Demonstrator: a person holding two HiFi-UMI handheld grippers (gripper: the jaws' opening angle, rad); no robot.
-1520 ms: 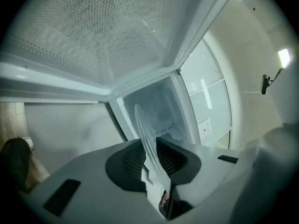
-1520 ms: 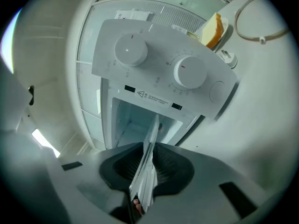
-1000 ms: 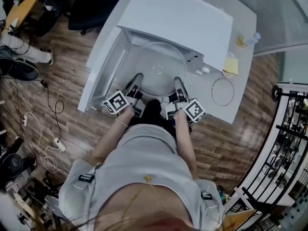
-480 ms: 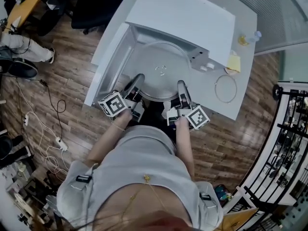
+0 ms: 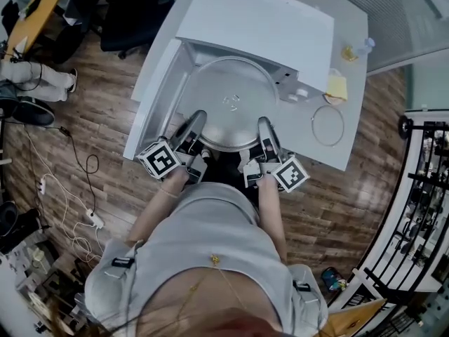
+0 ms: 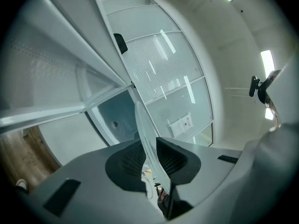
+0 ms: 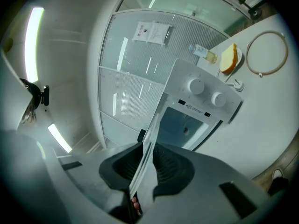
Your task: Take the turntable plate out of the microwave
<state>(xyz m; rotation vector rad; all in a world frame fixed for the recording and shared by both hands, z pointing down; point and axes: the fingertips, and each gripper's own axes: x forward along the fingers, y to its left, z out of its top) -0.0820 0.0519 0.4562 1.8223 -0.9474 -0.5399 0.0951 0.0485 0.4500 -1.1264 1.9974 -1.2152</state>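
Nearest first: the left tool (image 5: 197, 118), with its marker cube (image 5: 163, 159) by the hand. Its jaws are almost together, and the dark pads pinch the near rim of the turntable plate (image 5: 231, 104). The left gripper view shows the glass edge standing right between those pads.

The right tool (image 5: 264, 123) is the same story, drawn in tight on the rim further along to the right (one tool at each side of the near edge). The plate is clear glass. It hangs between the two tools and stretches away from them, in front of the open microwave (image 5: 259, 20).

Just past the tool tips is the cavity (image 7: 184, 125), with a small dark hub (image 7: 185, 130) at the middle of its floor. The door (image 5: 149, 90) stands open, left of the left tool. Right of the cavity is the control panel (image 7: 205, 94) with two round knobs (image 7: 196, 86); the printed marks under them are too small to read.

Out to the right of the right tool, a thin ring (image 5: 327, 126) lies flat on the white desk (image 5: 351, 139). Beyond it sits a yellow wedge (image 5: 337, 88), then a small bottle (image 5: 359, 48).

Farthest off, a white sheet (image 7: 153, 31) hangs on the ribbed wall panel, and its print can't be read.
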